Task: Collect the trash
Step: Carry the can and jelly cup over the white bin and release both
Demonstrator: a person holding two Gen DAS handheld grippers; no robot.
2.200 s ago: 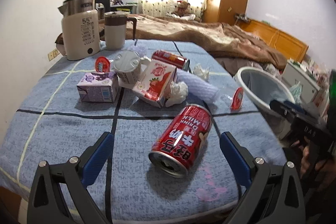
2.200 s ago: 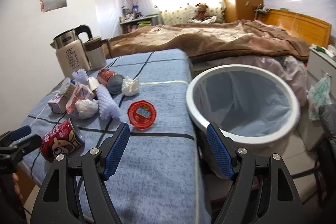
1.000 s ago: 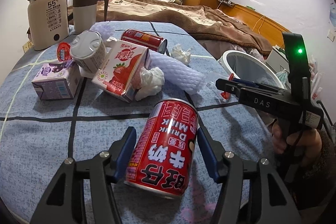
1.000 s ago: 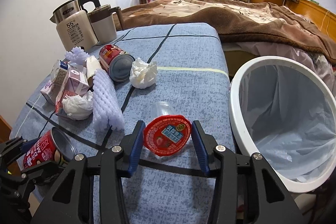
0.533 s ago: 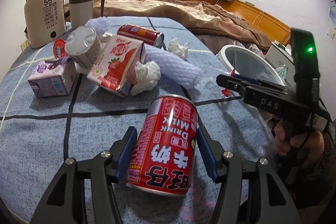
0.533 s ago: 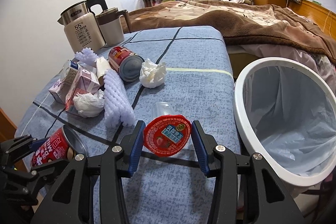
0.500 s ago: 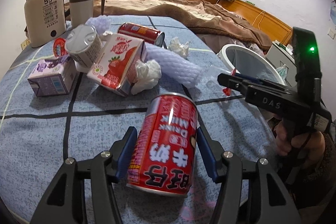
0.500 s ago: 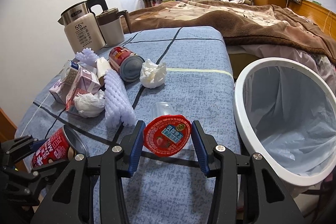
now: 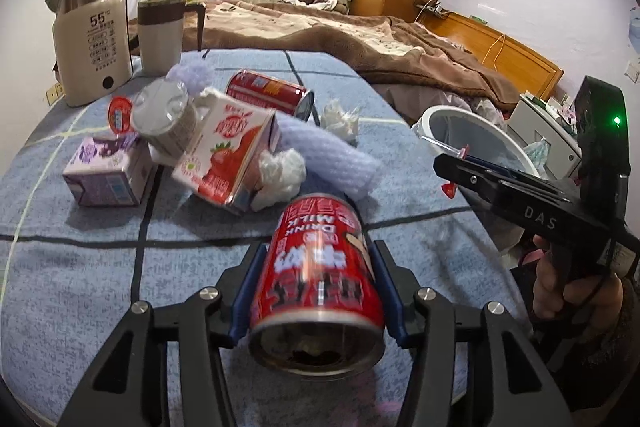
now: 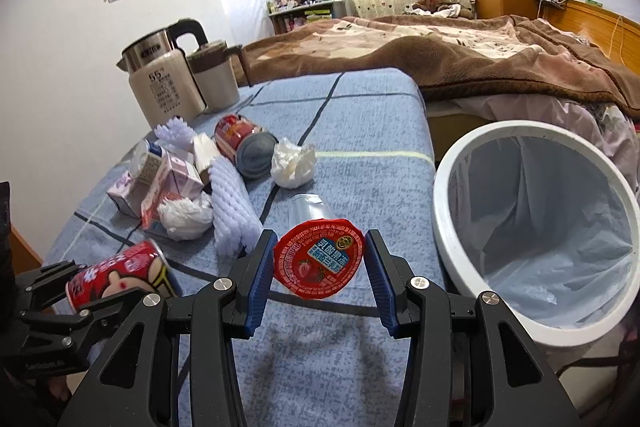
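My left gripper is shut on a red milk drink can and holds it tilted above the blue cloth, open end toward the camera. The can also shows in the right wrist view. My right gripper is shut on a clear jelly cup with a red foil lid, lifted above the table near the white trash bin. The bin, lined with a clear bag, stands beside the table's right edge and shows in the left wrist view.
On the blue cloth lie a purple carton, a strawberry milk carton, a grey-lidded can, a second red can, foam netting and tissue wads. A kettle and mug stand at the back.
Both grippers have lifted their loads off the cloth. The red can has tipped so its open end faces the camera. The right gripper has risen with the jelly cup.
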